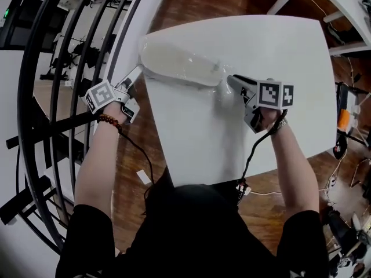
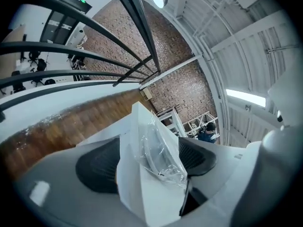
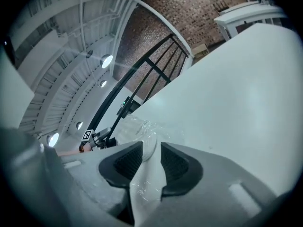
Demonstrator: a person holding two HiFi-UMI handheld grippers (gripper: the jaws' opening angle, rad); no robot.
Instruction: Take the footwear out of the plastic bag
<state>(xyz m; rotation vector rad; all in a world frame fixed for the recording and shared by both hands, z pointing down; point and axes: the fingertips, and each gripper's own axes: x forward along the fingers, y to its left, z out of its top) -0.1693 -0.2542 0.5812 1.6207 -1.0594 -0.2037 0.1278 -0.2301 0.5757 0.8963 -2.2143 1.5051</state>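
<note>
A pale flat piece of footwear [image 1: 174,62] lies in a clear plastic bag [image 1: 217,68] at the back left of the white table [image 1: 272,45]. My left gripper [image 1: 139,69] is at the bag's left end, by the table's edge. In the left gripper view its jaws stand wide around the white footwear [image 2: 142,183] and crinkled plastic [image 2: 163,155], without pressing. My right gripper [image 1: 231,79] is at the bag's right end. Its jaws are narrowly apart, and the bagged footwear's thin edge [image 3: 149,150] stands loosely between them.
A black curved railing [image 1: 58,97] runs close along the table's left side. Wooden floor [image 1: 191,4] shows beyond and below. A white frame [image 1: 348,4] and cables [image 1: 342,155] stand at the right. The table's near and right parts are bare.
</note>
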